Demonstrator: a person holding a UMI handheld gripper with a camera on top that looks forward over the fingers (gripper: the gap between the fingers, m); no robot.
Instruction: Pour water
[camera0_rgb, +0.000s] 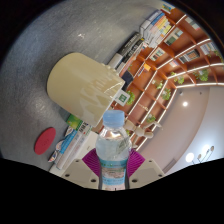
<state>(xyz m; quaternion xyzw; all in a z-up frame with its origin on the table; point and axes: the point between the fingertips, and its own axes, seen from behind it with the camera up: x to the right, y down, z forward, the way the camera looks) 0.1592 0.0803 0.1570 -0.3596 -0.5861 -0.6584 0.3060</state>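
Water bottle clamped, tilted view.
My fingers are closed on the bottle's sides; its cap points at the cream cup just beyond, red disc beside that cup.

— How many bottles?
— One water bottle, and it stands between the gripper's two fingers.
— Cups?
— One, a pale cup beyond the bottle.
— Anything else?
— One red round thing beside them; the shelves hold more goods than can be counted.
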